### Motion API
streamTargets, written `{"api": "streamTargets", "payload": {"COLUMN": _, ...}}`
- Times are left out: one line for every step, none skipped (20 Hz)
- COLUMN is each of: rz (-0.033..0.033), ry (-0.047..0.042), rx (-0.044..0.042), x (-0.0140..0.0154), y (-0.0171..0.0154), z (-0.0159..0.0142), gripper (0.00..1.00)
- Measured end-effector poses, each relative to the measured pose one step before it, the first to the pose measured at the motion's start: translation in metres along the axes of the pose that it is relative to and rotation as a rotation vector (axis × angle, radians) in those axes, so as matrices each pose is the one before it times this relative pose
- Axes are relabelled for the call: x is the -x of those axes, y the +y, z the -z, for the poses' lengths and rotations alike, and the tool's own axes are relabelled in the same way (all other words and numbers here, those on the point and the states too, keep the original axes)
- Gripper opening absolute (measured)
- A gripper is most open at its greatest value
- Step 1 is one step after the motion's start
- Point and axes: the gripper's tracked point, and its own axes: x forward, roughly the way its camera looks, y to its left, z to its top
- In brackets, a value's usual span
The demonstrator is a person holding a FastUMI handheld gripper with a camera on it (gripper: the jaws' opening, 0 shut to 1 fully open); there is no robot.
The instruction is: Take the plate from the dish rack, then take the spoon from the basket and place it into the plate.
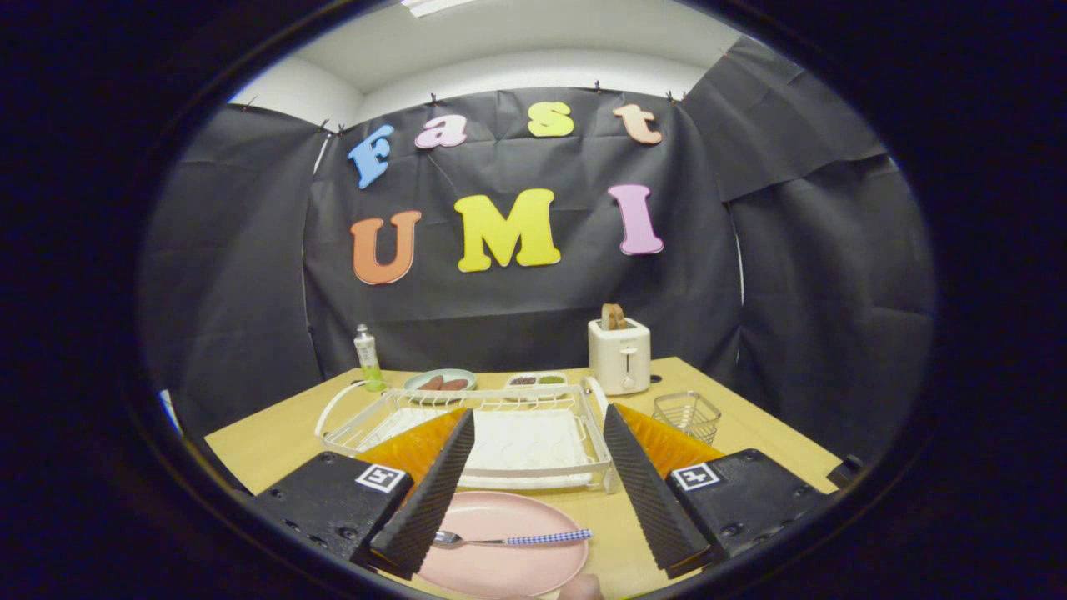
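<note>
A pink plate (500, 560) lies flat on the wooden table, low between my fingers and in front of the white dish rack (492, 433). A spoon (513, 539) with a blue checked handle rests across the plate, its bowl near my left finger. My gripper (533, 479) is open, held above the plate, with nothing between the two ridged black fingers (429, 500). The small wire basket (687, 415) stands to the right of the rack, beyond my right finger, and looks empty.
A white toaster (619, 356) with a slice of bread stands behind the rack. A green bottle (367, 358), a plate of sausages (440, 382) and a small divided dish (536, 381) sit along the table's far side. A fingertip (581, 588) shows below the plate.
</note>
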Motion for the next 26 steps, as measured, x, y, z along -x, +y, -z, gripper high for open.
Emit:
{"api": "streamTargets", "payload": {"rz": 0.01142, "ry": -0.02671, "rx": 0.01739, "x": 0.00592, "y": -0.00298, "z": -0.00548, "gripper": 1.0}}
{"api": "streamTargets", "payload": {"rz": 0.00659, "ry": -0.01865, "rx": 0.0147, "x": 0.0054, "y": -0.00233, "z": -0.00447, "gripper": 1.0}}
{"api": "streamTargets", "payload": {"rz": 0.0034, "ry": -0.01977, "rx": 0.01384, "x": 0.00568, "y": -0.00099, "z": -0.00386, "gripper": 1.0}}
{"api": "streamTargets", "payload": {"rz": 0.00371, "ry": -0.01336, "rx": 0.00714, "x": 0.00449, "y": -0.00173, "z": -0.00355, "gripper": 1.0}}
{"api": "streamTargets", "payload": {"rz": 0.01099, "ry": -0.01307, "rx": 0.00436, "x": 0.00546, "y": -0.00359, "z": -0.00193, "gripper": 1.0}}
{"api": "streamTargets", "payload": {"rz": 0.00765, "ry": -0.01089, "rx": 0.00741, "x": 0.0057, "y": -0.0018, "z": -0.00103, "gripper": 1.0}}
{"api": "streamTargets", "payload": {"rz": -0.00087, "ry": -0.00963, "rx": 0.01675, "x": 0.00441, "y": 0.00098, "z": -0.0006, "gripper": 1.0}}
{"api": "streamTargets", "payload": {"rz": -0.00207, "ry": -0.00361, "rx": 0.00342, "x": 0.00304, "y": -0.00213, "z": -0.00035, "gripper": 1.0}}
{"api": "streamTargets", "payload": {"rz": -0.00928, "ry": -0.00505, "rx": -0.00937, "x": 0.00409, "y": 0.00155, "z": 0.00059, "gripper": 1.0}}
{"api": "streamTargets", "payload": {"rz": -0.00482, "ry": -0.00315, "rx": -0.01089, "x": 0.00332, "y": 0.00139, "z": -0.00017, "gripper": 1.0}}
{"api": "streamTargets", "payload": {"rz": 0.00016, "ry": -0.00413, "rx": -0.00647, "x": 0.00176, "y": -0.0002, "z": -0.00106, "gripper": 1.0}}
{"api": "streamTargets", "payload": {"rz": 0.0007, "ry": -0.00787, "rx": 0.00272, "x": 0.0009, "y": 0.00007, "z": -0.00065, "gripper": 1.0}}
{"api": "streamTargets", "payload": {"rz": -0.00108, "ry": -0.00727, "rx": 0.00494, "x": 0.00104, "y": 0.00169, "z": -0.00082, "gripper": 1.0}}
{"api": "streamTargets", "payload": {"rz": 0.00134, "ry": -0.00722, "rx": 0.0044, "x": 0.00087, "y": 0.00125, "z": -0.00224, "gripper": 1.0}}
{"api": "streamTargets", "payload": {"rz": -0.00099, "ry": -0.0083, "rx": 0.00071, "x": 0.00148, "y": 0.00127, "z": -0.00231, "gripper": 1.0}}
{"api": "streamTargets", "payload": {"rz": 0.0021, "ry": -0.01393, "rx": -0.00581, "x": 0.00228, "y": 0.00138, "z": -0.00445, "gripper": 1.0}}
{"api": "streamTargets", "payload": {"rz": 0.00104, "ry": -0.01264, "rx": -0.01008, "x": 0.00141, "y": 0.00112, "z": -0.00314, "gripper": 1.0}}
{"api": "streamTargets", "payload": {"rz": 0.00067, "ry": -0.00705, "rx": -0.00672, "x": 0.00073, "y": 0.00133, "z": -0.00114, "gripper": 1.0}}
{"api": "streamTargets", "payload": {"rz": 0.00723, "ry": -0.00763, "rx": -0.00294, "x": -0.00022, "y": -0.00013, "z": -0.00142, "gripper": 1.0}}
{"api": "streamTargets", "payload": {"rz": -0.00039, "ry": 0.00005, "rx": -0.00185, "x": 0.00007, "y": 0.00168, "z": 0.00061, "gripper": 1.0}}
{"api": "streamTargets", "payload": {"rz": -0.00089, "ry": -0.00347, "rx": -0.00452, "x": -0.00174, "y": 0.00348, "z": 0.0, "gripper": 1.0}}
{"api": "streamTargets", "payload": {"rz": 0.00113, "ry": -0.00133, "rx": 0.00028, "x": -0.00064, "y": 0.00229, "z": -0.00123, "gripper": 1.0}}
{"api": "streamTargets", "payload": {"rz": 0.00012, "ry": -0.00141, "rx": 0.00621, "x": 0.0003, "y": 0.00247, "z": 0.00023, "gripper": 1.0}}
{"api": "streamTargets", "payload": {"rz": 0.0042, "ry": -0.0046, "rx": 0.00966, "x": -0.00061, "y": 0.00149, "z": -0.0018, "gripper": 1.0}}
{"api": "streamTargets", "payload": {"rz": 0.0022, "ry": -0.0072, "rx": 0.00937, "x": -0.00071, "y": 0.00258, "z": -0.00286, "gripper": 1.0}}
{"api": "streamTargets", "payload": {"rz": 0.00131, "ry": -0.0043, "rx": 0.00698, "x": -0.0008, "y": 0.00344, "z": -0.0023, "gripper": 1.0}}
